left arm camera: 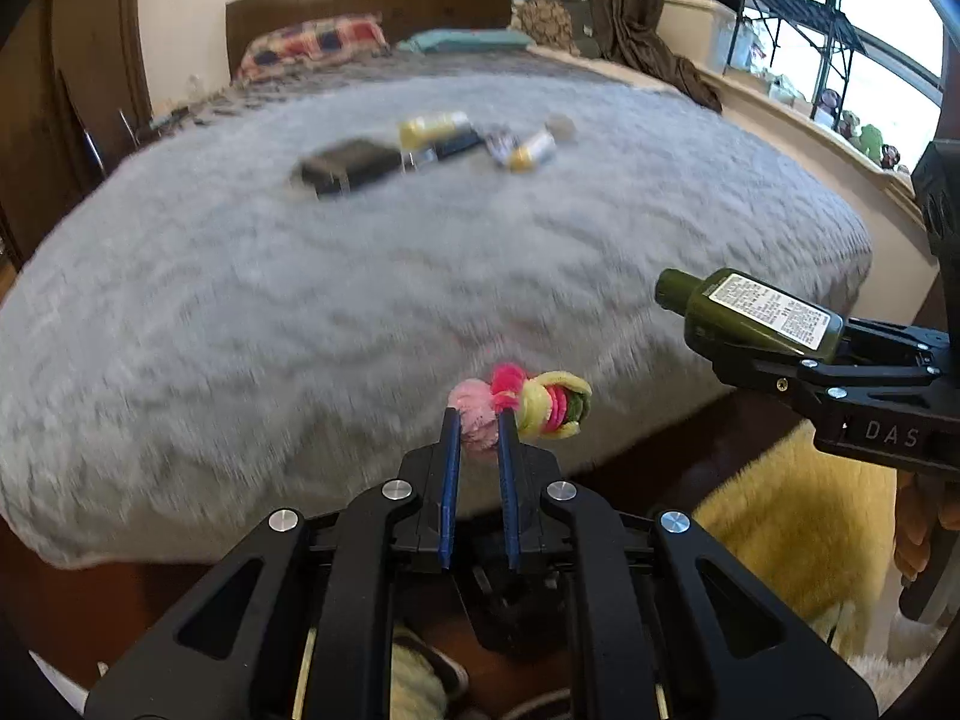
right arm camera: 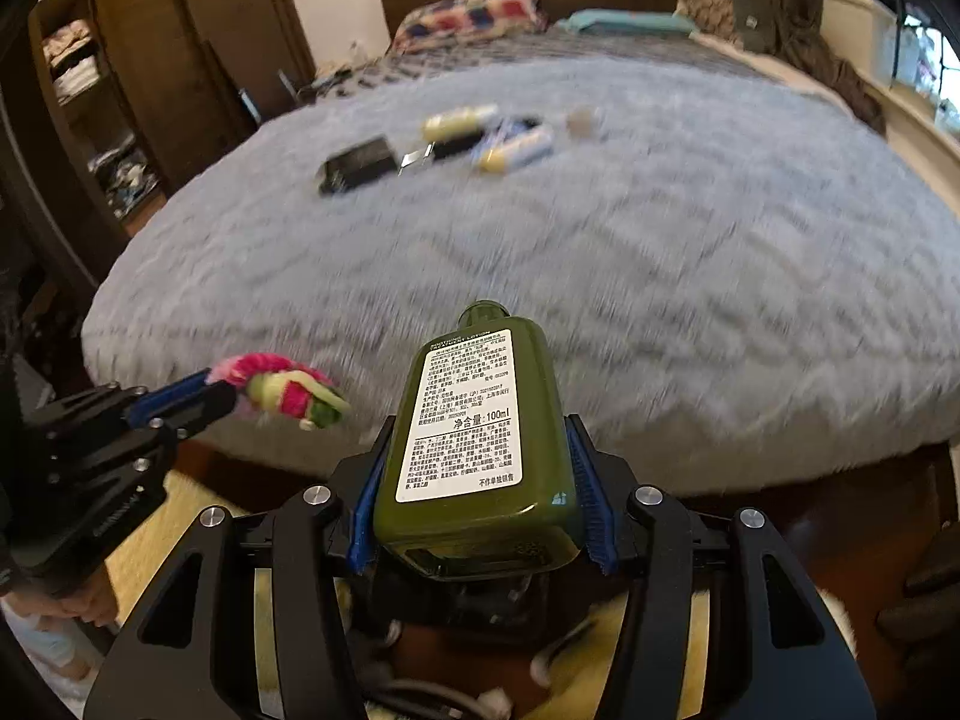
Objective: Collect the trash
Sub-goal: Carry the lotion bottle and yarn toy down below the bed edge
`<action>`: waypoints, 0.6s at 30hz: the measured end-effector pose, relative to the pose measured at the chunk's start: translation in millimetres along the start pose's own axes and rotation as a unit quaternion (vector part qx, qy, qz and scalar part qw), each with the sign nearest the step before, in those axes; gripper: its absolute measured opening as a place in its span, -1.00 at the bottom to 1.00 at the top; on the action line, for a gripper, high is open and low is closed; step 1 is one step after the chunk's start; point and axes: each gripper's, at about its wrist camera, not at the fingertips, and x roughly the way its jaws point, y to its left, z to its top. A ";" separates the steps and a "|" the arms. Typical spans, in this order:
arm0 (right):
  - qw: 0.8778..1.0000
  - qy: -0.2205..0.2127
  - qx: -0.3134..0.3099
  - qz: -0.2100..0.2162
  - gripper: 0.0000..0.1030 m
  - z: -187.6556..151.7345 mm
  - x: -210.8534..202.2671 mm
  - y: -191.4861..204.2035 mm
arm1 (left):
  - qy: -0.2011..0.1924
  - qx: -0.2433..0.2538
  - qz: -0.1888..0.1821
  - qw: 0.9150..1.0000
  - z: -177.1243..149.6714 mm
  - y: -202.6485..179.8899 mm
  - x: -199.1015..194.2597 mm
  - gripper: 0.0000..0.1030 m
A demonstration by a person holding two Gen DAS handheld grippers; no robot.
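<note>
Right wrist: green bottle (right arm camera: 480, 420) between claw pads.

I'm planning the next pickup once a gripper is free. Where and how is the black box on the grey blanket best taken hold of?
The black box lies flat on the grey blanket, left of the cluster of tubes. Probably grip it across its shorter width, from above, fingers straddling the two long edges. Its left half is the better spot: a small item sits close to its right end. Blur hides finer detail.

Black claws (left arm camera: 480, 414) (right arm camera: 480, 462) with blue ribbed pads, silver pivot bolts, white "DAS" lettering.
</note>
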 end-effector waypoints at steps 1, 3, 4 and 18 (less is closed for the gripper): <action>1.000 0.008 0.000 0.001 0.05 -5.2 2.8 0.3 | 0.007 0.000 -0.001 1.000 -5.9 -0.4 2.5 -0.79; 1.000 0.030 -0.001 0.005 0.05 -16.0 11.5 0.7 | 0.026 -0.002 -0.002 1.000 -18.6 -0.1 9.7 -0.79; 0.999 0.043 0.001 0.009 0.05 -20.8 17.8 0.5 | 0.034 -0.003 -0.003 0.999 -23.0 -0.8 13.6 -0.79; 0.986 0.158 0.047 0.034 0.05 -66.2 100.2 -4.0 | 0.170 -0.043 -0.065 0.982 -76.9 -9.2 96.9 -0.79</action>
